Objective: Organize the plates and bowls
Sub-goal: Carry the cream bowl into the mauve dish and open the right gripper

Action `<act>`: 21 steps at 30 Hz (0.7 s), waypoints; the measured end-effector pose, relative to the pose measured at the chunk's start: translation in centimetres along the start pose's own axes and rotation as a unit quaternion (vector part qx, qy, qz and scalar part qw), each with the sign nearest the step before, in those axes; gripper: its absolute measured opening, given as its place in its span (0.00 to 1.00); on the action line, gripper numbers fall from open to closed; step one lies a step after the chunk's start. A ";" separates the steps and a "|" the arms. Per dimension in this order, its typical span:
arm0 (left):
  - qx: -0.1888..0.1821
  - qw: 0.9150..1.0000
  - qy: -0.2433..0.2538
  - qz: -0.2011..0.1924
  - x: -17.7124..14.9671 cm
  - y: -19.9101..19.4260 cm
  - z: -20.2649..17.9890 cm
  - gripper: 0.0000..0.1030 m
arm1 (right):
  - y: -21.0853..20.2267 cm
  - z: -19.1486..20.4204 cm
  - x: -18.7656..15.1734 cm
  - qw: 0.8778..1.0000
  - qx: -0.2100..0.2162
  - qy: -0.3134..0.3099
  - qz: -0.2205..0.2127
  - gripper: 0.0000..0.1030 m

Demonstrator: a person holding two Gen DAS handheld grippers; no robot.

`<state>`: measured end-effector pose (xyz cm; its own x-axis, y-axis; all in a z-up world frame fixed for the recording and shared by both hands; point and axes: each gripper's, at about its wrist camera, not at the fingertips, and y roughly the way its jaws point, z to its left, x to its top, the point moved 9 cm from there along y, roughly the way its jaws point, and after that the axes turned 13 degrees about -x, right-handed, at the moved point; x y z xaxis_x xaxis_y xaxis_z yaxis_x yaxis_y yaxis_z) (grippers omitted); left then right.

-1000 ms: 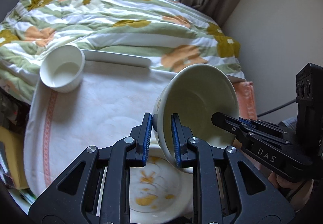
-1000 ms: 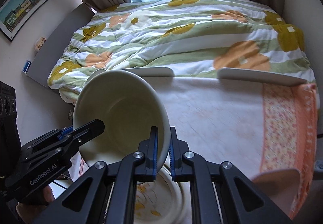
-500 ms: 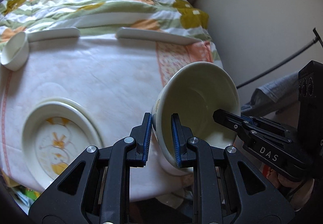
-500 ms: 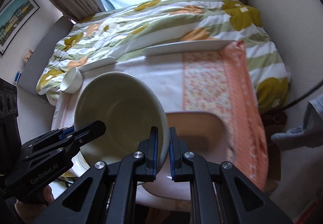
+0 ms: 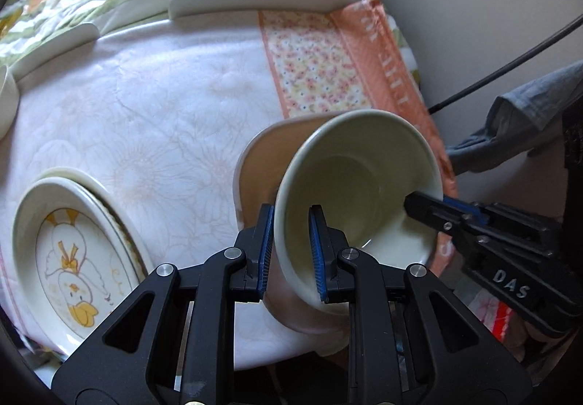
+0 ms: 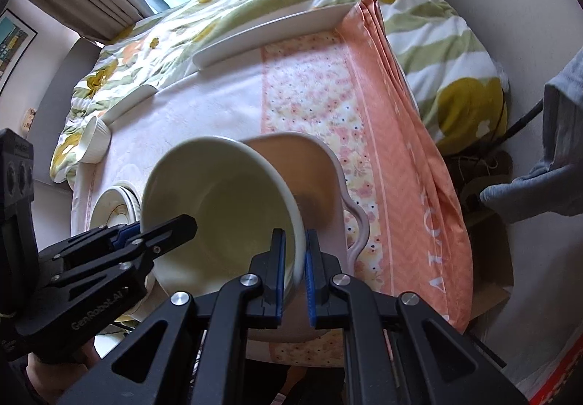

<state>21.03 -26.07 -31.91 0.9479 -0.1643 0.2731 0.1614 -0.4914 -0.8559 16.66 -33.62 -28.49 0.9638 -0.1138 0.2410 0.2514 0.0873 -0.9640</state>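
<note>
Both grippers hold one large cream bowl (image 5: 357, 179) (image 6: 218, 193), tilted with its mouth toward the cameras. My left gripper (image 5: 291, 222) (image 6: 156, 228) is shut on the bowl's left rim. My right gripper (image 6: 294, 244) (image 5: 437, 202) is shut on the opposite rim. The bowl hangs over a pink tray-like dish (image 5: 255, 164) (image 6: 313, 164) with a looped handle, near the table's front right; whether they touch is hidden. A stack of plates with a duck picture on top (image 5: 73, 252) (image 6: 109, 204) lies to the left. A small white ramekin (image 6: 93, 140) stands at the far left.
The table (image 5: 164, 106) wears a white cloth with an orange flowered border (image 6: 400, 157). Two white rails (image 5: 255, 2) line its far edge, with a flowered quilt (image 6: 455, 51) behind. A wall, a black cable (image 5: 510, 66) and grey fabric (image 6: 546, 186) lie to the right.
Both grippers carried the bowl rightward, from above the duck plate to above the pink dish, and slightly lower. Both grips held.
</note>
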 end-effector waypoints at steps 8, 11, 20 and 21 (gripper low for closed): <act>0.036 0.998 0.046 0.025 0.3 1.5 0.2 0.17 | 0.8 -0.2 0.1 1.000 -0.015 -0.001 0.006 0.09; 0.050 0.996 0.066 0.034 0.5 2.1 0.1 0.17 | 1.2 -0.6 -0.2 1.000 -0.019 0.006 0.012 0.09; 0.069 0.990 0.116 0.030 0.9 1.9 -0.6 0.17 | 1.2 -1.3 -0.4 0.999 -0.032 0.022 0.013 0.09; 0.069 0.990 0.116 0.031 0.9 2.0 -0.6 0.17 | 0.9 -1.4 -0.2 0.999 -0.039 0.019 0.007 0.09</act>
<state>22.03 -27.67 -33.11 0.8708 -0.3906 0.2984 0.1562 -0.3557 -0.9214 16.51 -34.94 -29.54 0.9629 -0.1506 0.2241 0.2286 0.0129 -0.9734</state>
